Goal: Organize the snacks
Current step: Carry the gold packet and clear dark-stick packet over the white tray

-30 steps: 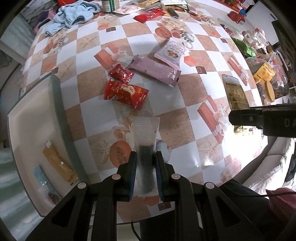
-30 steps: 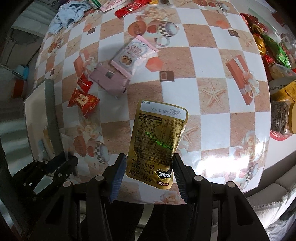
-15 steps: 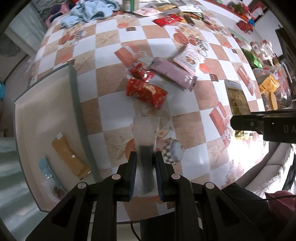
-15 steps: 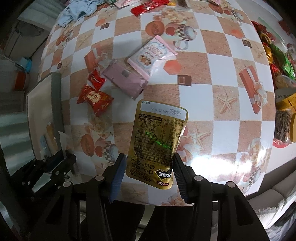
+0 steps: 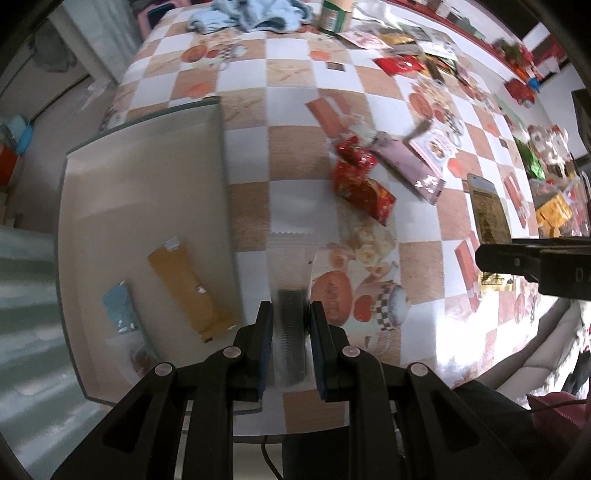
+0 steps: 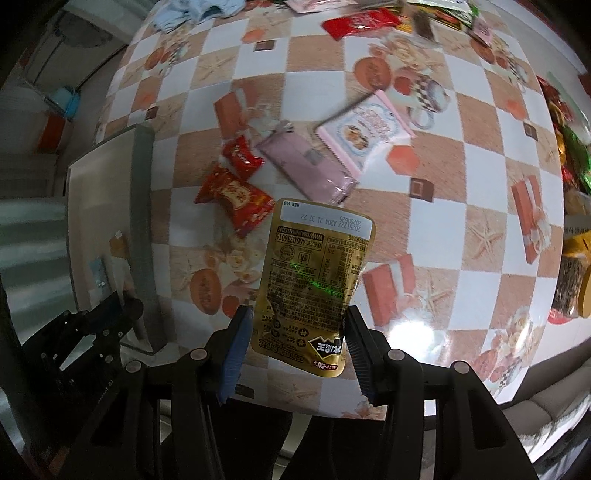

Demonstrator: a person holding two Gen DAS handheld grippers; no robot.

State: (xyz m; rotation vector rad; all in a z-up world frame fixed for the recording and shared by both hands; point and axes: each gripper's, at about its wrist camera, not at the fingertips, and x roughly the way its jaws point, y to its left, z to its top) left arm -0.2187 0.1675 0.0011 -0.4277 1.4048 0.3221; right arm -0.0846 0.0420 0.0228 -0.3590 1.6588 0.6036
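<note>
The left tool [image 5: 290,332] is clamped narrow on a clear snack sachet [image 5: 291,266], which hangs over the checked worktop [image 5: 295,107] just beside the right wall of the grey tray [image 5: 225,184]. The right tool [image 6: 295,339] grips a gold pouch [image 6: 314,273] by its two side edges, printed back upward, above the worktop and well to the right of the tray. Inside the tray lie a tan bar wrapper [image 5: 188,284] and, to its left, a pale blue packet [image 5: 118,306]. On the worktop to the right of the tray sit two red packets, the larger red packet [image 6: 236,195] nearer the tray's lower half and the small red packet [image 6: 242,155] just above it. Touching that small one on its far side from the tray is a mauve packet [image 6: 310,170], with a pink-edged biscuit packet [image 6: 365,129] overlapping its upper end. Far beyond the tray's top edge lies a blue cloth [image 5: 255,14]
</note>
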